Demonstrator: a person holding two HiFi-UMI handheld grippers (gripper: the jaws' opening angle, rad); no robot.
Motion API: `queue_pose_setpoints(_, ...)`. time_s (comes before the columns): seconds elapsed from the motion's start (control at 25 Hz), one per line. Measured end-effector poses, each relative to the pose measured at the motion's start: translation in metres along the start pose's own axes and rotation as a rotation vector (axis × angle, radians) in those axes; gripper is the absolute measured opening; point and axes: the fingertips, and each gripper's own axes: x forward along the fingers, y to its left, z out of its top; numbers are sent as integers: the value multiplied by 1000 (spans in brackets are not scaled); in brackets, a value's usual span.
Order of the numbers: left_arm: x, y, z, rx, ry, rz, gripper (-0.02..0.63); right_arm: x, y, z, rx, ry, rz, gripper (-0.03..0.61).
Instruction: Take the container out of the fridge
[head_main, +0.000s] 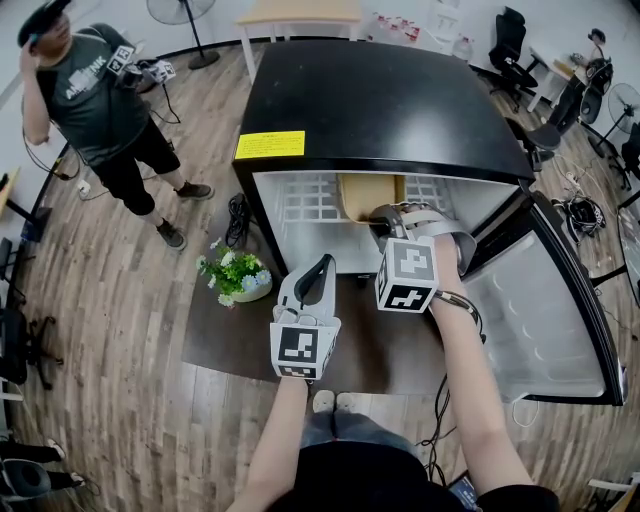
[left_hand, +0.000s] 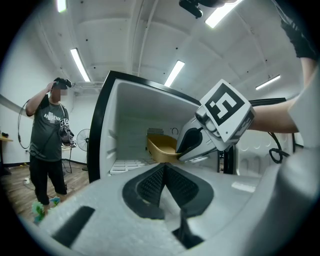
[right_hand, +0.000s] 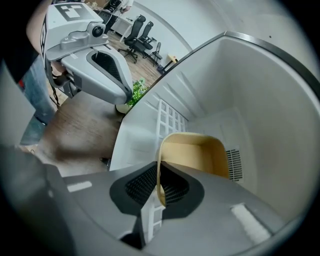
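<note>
Fridge (head_main: 380, 100), small and black, is standing on a wooden floor (head_main: 120, 330) with its door (head_main: 545, 320) hanging wide open to the right in the head view. The white inside is showing, and a tan container (right_hand: 195, 152) is sitting in there on a white wire shelf (right_hand: 167, 117), close to the back wall.

The right gripper (right_hand: 159, 182) is reaching into the fridge and angling downward. Its jaws are clamping the container's near wall, one dark pad on the inside and one on the outside, just under the rim.

The left gripper (left_hand: 165, 172) is hovering level in front of the opening, just beside the right one and outside the fridge. Its jaws are pressing together at the tips with nothing between them.

A potted plant (head_main: 238, 275) with green leaves is sitting on the floor by the fridge's left front corner, at the edge of a dark mat (head_main: 230, 340). Well apart, at the upper left of the head view, a person (head_main: 100, 100) in a dark T-shirt and shorts is standing with one hand raised to the head.
</note>
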Motion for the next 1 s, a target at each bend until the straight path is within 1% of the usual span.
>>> queue_pose_setpoints(0.32, -1, 2, -2, 1, 1, 7, 6, -9, 13, 4, 41, -52, 9, 29)
queue_pose_setpoints(0.64, -11, -2, -4, -4, 8, 22, 6, -31, 39, 6, 109, -102, 5, 29)
queue_pose_setpoints(0.8, -21, -7, 0, 2, 2, 33, 6, -51, 54, 10, 173, -150, -20, 29)
queue_pose_setpoints(1.0, -37, -18, 2, 12, -2, 34, 6, -80, 75, 11, 282, -212, -61, 29)
